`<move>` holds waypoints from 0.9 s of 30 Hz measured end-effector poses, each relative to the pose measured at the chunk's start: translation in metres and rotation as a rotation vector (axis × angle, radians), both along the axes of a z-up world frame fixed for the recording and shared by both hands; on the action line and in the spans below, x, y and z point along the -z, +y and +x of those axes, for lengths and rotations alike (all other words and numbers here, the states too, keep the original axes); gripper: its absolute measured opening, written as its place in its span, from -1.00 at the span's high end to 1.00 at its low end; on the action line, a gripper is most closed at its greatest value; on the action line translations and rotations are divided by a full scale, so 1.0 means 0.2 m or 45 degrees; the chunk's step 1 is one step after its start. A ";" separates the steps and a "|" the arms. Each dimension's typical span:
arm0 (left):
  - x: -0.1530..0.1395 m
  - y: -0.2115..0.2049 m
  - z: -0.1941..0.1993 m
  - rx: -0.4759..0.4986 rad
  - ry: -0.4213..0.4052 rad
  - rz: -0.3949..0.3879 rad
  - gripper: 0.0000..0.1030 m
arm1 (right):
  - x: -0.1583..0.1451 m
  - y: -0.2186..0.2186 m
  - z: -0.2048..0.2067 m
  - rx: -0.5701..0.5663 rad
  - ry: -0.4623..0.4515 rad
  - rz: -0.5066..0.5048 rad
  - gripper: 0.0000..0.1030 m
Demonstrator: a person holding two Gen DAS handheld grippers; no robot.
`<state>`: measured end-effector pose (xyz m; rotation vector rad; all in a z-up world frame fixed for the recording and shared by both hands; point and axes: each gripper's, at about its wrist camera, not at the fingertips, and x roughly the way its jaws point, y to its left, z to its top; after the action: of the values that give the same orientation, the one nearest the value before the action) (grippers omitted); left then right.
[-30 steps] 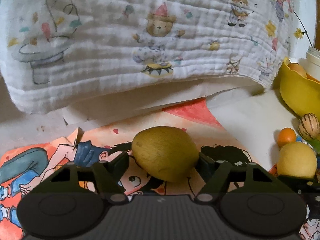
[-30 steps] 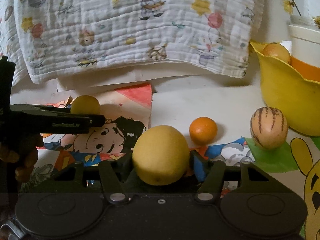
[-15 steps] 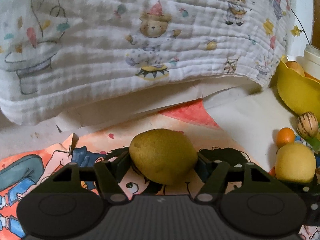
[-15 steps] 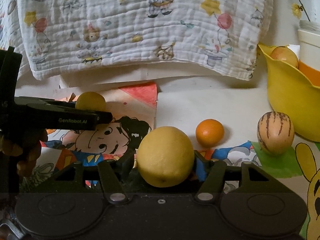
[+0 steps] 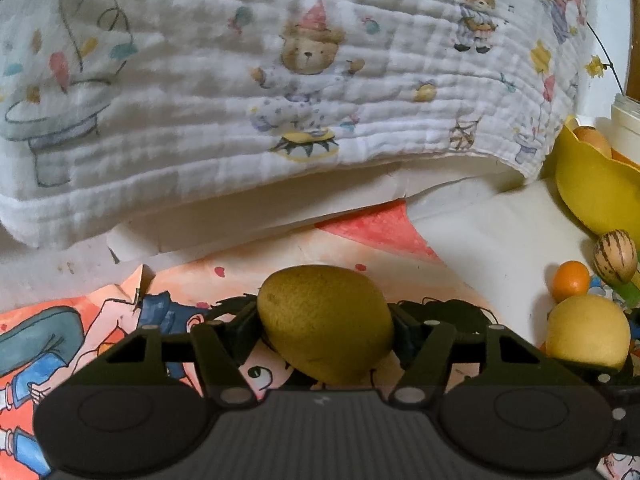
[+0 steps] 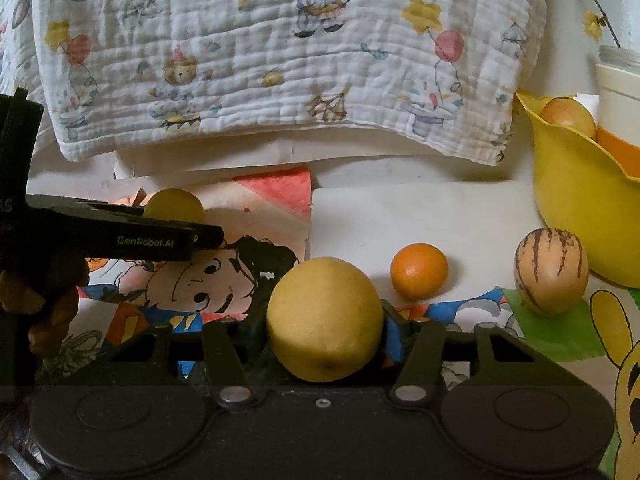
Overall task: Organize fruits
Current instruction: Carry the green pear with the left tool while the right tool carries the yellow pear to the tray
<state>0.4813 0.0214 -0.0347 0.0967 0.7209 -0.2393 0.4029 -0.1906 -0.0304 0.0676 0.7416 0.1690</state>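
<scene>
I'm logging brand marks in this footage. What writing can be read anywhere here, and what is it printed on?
"GenRobot.AI": white lettering on the side of the left gripper, seen from the right wrist view.
An "S" at the picture's left edge on that same tool: the rest is cut off.
No writing shows elsewhere.

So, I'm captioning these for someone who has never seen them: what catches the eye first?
A round yellow fruit sits between the right gripper's just-closing jaws, front and centre. The left gripper's jaws flank a dull olive-yellow oval fruit on the cartoon paper. Behind hangs a white bear-printed quilted cloth.
</scene>
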 end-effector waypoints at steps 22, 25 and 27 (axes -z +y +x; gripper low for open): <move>-0.16 -0.02 -0.37 0.068 0.052 -0.129 -0.33 | -0.11 -0.07 -0.21 -0.052 -0.032 0.090 -0.10; -0.19 -0.04 -0.45 0.087 0.051 -0.145 -0.33 | -0.15 -0.11 -0.28 -0.068 -0.046 0.091 -0.10; -0.22 -0.06 -0.50 0.103 0.047 -0.148 -0.33 | -0.17 -0.12 -0.33 -0.079 -0.055 0.089 -0.10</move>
<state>0.3822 0.0093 0.0096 0.0106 0.7389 -0.3606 0.3362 -0.2151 0.0036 0.1069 0.6949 0.2550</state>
